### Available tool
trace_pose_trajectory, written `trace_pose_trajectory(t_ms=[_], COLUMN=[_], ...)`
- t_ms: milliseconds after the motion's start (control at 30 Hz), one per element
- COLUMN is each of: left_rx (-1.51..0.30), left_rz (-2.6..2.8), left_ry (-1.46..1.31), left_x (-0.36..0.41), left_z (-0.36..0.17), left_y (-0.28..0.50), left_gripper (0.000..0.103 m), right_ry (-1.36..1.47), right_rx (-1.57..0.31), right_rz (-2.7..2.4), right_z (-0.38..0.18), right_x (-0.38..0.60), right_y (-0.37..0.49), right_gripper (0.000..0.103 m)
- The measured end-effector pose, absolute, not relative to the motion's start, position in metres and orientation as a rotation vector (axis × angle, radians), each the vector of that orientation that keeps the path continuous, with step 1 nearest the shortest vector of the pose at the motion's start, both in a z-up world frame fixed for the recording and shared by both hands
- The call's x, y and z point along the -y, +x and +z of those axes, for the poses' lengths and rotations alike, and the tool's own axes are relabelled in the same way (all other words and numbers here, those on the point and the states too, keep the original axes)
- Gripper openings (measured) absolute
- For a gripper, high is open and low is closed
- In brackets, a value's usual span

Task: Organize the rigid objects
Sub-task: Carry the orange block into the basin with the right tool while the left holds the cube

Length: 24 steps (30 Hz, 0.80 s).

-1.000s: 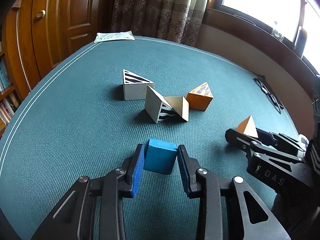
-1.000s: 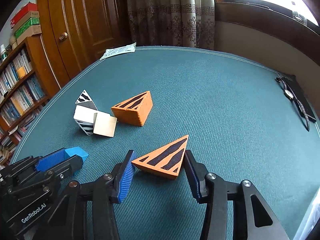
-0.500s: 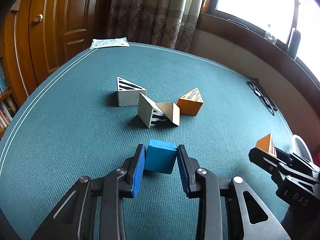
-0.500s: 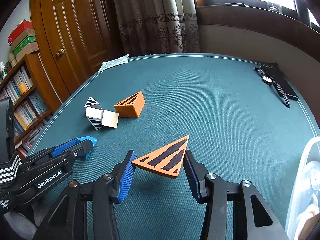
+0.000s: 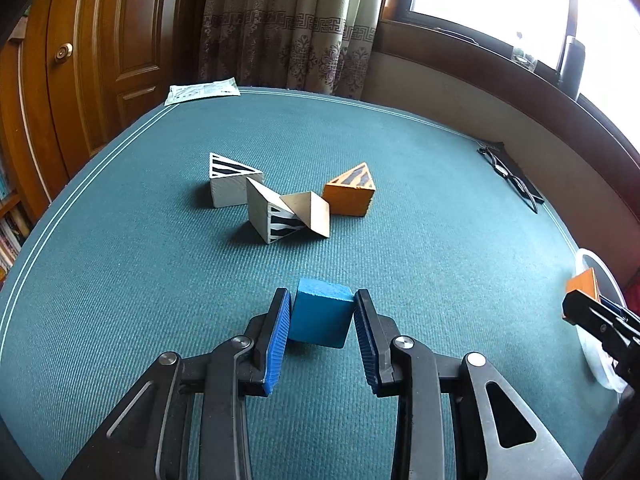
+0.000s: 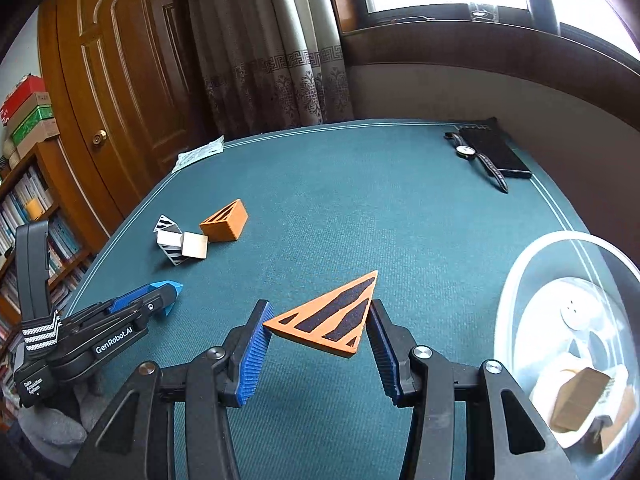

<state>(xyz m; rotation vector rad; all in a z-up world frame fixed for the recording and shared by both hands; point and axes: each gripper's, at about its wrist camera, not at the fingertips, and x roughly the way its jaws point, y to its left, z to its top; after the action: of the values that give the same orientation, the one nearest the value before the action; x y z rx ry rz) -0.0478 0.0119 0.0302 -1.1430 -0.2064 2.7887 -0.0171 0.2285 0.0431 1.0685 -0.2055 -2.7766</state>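
Ribbed blue pads of the left tool [image 5: 322, 320] pinch a blue cube [image 5: 321, 317].

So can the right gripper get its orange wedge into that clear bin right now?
Probably yes. The right gripper holds the orange wedge clear of the table, and the clear bin sits open beside it with nothing between them.

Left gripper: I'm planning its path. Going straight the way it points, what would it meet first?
Probably the green table top, then the zebra-striped wedge; depth is unclear. The left gripper holds a blue cube.
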Motion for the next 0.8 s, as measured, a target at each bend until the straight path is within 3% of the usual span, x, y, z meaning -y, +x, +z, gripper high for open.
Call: trace_pose_trajectory(t_ms=[800], left_rx=[0.081], left_rz=[2.678], left_ry=[-1.056], left_x=[-0.092], left_z=[0.068], left_y=[-0.017], left_gripper=[0.033], right_ry=[1.094], right_rx=[0.418], right_rz=[-2.938], right_z=[0.038], right_x=[-0.342], right_y=[0.031], right_gripper=[0.051])
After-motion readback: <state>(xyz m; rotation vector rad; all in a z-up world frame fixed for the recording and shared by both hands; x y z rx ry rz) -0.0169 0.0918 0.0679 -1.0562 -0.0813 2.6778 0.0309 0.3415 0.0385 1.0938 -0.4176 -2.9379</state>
